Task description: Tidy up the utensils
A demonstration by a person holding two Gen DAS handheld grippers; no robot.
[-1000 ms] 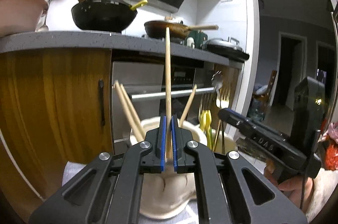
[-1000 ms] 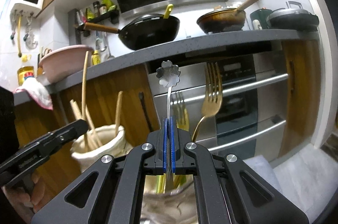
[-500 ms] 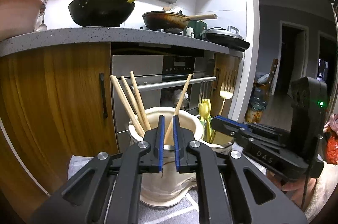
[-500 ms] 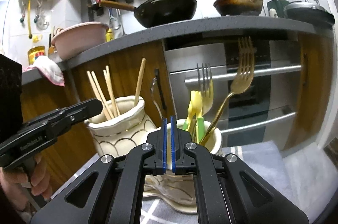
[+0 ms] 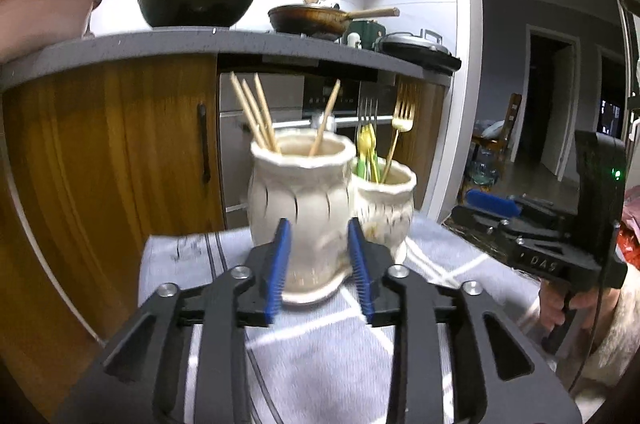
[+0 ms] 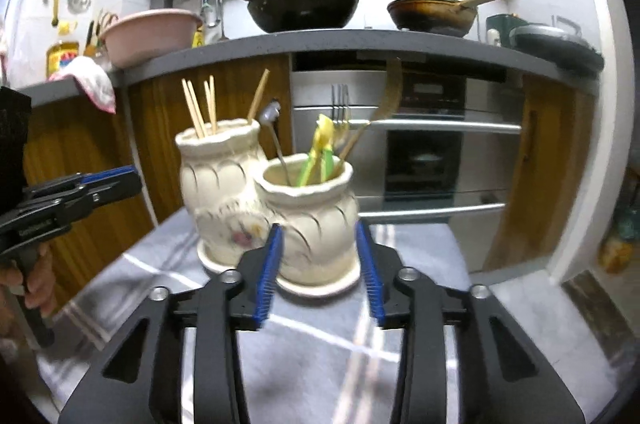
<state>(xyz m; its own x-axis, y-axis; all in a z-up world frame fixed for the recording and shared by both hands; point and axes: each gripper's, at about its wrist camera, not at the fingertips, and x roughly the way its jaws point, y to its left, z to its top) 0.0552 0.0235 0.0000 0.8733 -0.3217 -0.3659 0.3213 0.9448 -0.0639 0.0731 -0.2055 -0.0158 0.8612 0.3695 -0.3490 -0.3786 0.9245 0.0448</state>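
Note:
Two cream ceramic jars stand side by side on a grey cloth. The taller jar (image 5: pixel 298 200) (image 6: pixel 218 184) holds several wooden chopsticks (image 5: pixel 256 112) (image 6: pixel 200 108). The shorter jar (image 5: pixel 384 200) (image 6: pixel 312 216) holds a gold fork (image 5: pixel 402 116), a silver fork (image 6: pixel 340 104), yellow-green utensils (image 6: pixel 320 148) and a flower-ended silver spoon (image 6: pixel 272 122). My left gripper (image 5: pixel 320 264) is open and empty in front of the taller jar. My right gripper (image 6: pixel 320 268) is open and empty in front of the shorter jar.
The grey striped cloth (image 5: pixel 320 352) (image 6: pixel 320 344) covers the surface under the jars. Behind are wooden cabinets (image 5: pixel 108 160), an oven (image 6: pixel 424 144) and a counter with a black wok (image 6: pixel 304 8), a brown pan (image 6: pixel 432 14) and a pink basin (image 6: pixel 150 36).
The left gripper let a chopstick go into the taller jar and the right gripper let the flower spoon go into the shorter jar. Both opened wide and drew back from the jars.

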